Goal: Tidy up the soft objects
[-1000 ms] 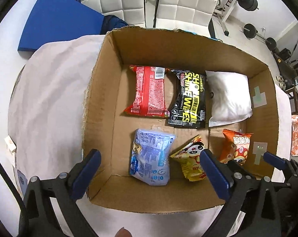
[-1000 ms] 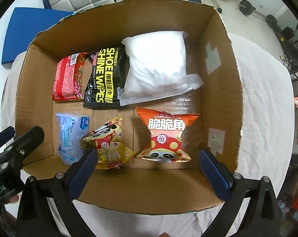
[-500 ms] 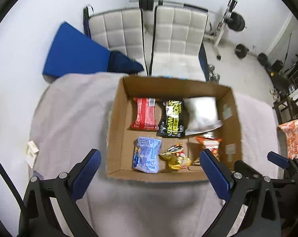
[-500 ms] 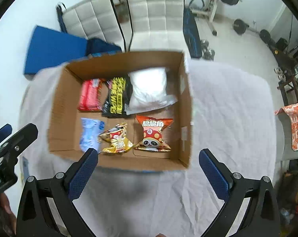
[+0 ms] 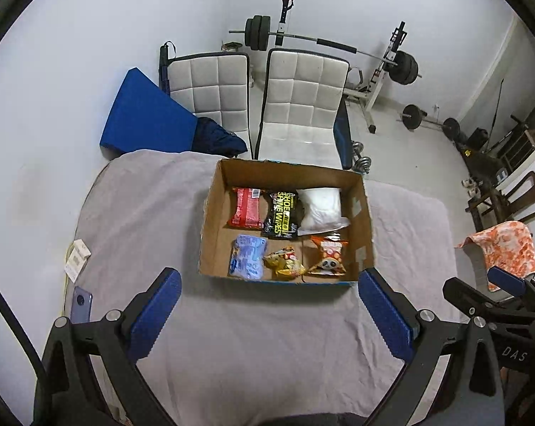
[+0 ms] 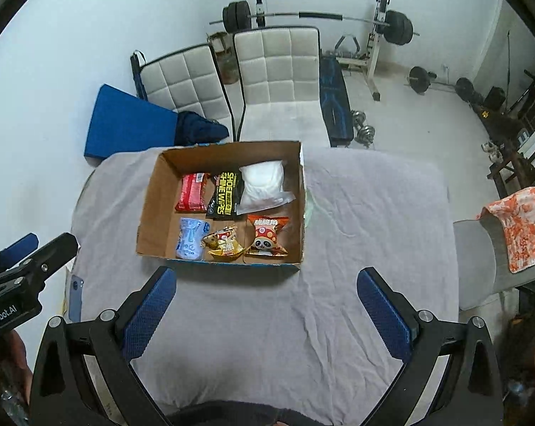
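A cardboard box [image 5: 210, 234] [image 6: 150, 213] sits on a grey-clothed table. Inside lie a red packet [image 5: 246, 207] [image 6: 192, 197], a black shoe-wipes pack [image 5: 282, 214] [image 6: 225, 195], a white pillow-like bag [image 5: 320, 207] [image 6: 263, 186], a pale blue pack [image 5: 247, 257] [image 6: 191, 238], a yellow snack bag [image 5: 285, 264] [image 6: 224, 243] and an orange panda snack bag [image 5: 329, 255] [image 6: 266, 239]. My left gripper [image 5: 267, 314] and right gripper [image 6: 267, 312] hover open and empty, high above the table's near side, well back from the box.
A phone [image 5: 81, 303] and a small white box [image 5: 77, 259] lie at the table's left edge. Two white chairs [image 5: 303, 106] and a blue mat [image 5: 143, 113] stand behind the table. An orange-patterned cloth [image 6: 523, 223] drapes a chair at right. Weights sit on the floor beyond.
Both grippers have pulled up and back from just over the box to high above the table. The box contents have not moved.
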Demonstrator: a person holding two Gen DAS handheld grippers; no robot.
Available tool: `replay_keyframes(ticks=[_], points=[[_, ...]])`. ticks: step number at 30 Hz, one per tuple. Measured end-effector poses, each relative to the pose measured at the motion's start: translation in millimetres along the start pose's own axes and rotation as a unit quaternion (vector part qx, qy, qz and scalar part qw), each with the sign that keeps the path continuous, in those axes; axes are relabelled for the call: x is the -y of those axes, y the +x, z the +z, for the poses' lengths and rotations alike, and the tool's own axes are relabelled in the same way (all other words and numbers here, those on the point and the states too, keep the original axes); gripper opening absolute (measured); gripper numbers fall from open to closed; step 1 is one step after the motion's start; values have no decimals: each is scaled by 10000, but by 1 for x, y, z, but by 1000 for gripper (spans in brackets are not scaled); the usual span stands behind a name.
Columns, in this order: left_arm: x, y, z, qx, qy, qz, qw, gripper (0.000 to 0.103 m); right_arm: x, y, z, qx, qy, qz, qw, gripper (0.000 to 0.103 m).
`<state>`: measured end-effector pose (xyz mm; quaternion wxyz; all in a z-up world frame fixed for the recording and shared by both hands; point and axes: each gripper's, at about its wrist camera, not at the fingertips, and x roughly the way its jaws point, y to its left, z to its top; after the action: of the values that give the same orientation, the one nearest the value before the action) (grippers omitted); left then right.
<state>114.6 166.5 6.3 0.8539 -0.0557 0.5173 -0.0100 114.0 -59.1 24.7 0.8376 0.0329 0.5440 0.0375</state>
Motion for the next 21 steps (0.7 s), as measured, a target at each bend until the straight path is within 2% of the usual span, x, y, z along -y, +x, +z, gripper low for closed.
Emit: replay_keyframes(ticks=[6,12,21], points=[[5,-33,-11,129,-18,9,9999,102,0,-41,-12,185,-57,2,9998,103],[10,-46,-15,212,24,103,9997,102,-4,-63,-18,322,-133,-39,9994,103],[17,-61,-19,386,117,159,9991,102,-1,-76,-18,464,-118,-136,9988,103]])
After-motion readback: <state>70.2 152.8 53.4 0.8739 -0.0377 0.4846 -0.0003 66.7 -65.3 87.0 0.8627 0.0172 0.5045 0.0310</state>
